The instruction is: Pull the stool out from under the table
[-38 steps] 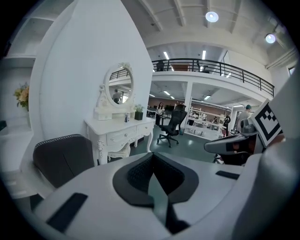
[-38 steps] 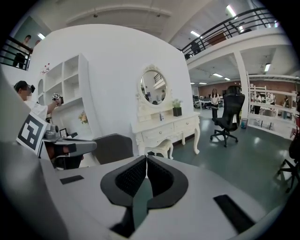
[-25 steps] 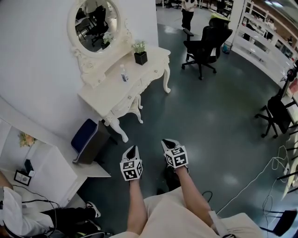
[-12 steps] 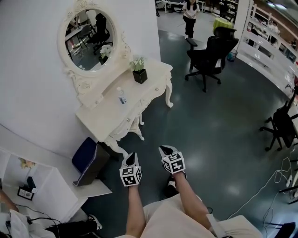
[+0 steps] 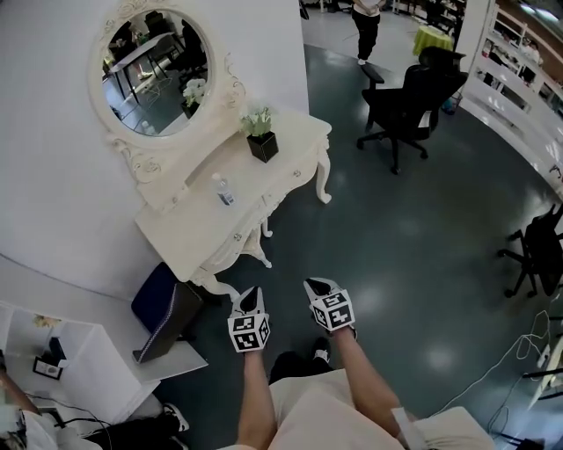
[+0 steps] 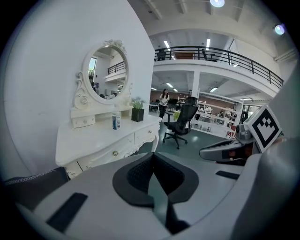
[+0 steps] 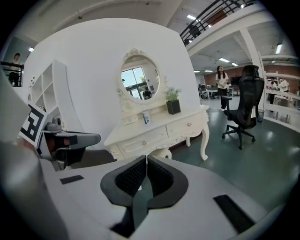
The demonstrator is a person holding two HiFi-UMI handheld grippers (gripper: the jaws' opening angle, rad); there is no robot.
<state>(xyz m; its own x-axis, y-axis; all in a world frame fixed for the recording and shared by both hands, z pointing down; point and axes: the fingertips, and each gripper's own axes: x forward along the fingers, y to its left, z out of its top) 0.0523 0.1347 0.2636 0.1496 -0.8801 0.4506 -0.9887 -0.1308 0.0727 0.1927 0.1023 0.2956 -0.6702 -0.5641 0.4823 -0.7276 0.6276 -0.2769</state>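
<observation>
A white dressing table [image 5: 198, 224] stands against the wall under an oval mirror [image 5: 154, 75]. At its near left end a dark blue-topped stool [image 5: 163, 309] sits tilted, partly tucked beside the table leg. The stool's edge shows at the lower left of the left gripper view [image 6: 28, 183]. My left gripper [image 5: 250, 299] is shut and empty, a short way right of the stool. My right gripper [image 5: 318, 288] is shut and empty beside it, over the dark floor. Both point toward the table [image 7: 154, 133].
A small potted plant [image 5: 261, 141] and a bottle [image 5: 222, 189] stand on the tabletop. A white shelf unit [image 5: 79, 360] is left of the stool. A black office chair [image 5: 409, 101] and a standing person [image 5: 368, 22] are further back; another chair [image 5: 537, 255] is at the right.
Both grippers have moved forward together toward the table and stay shut. The table and stool now lie closer in the head view.
</observation>
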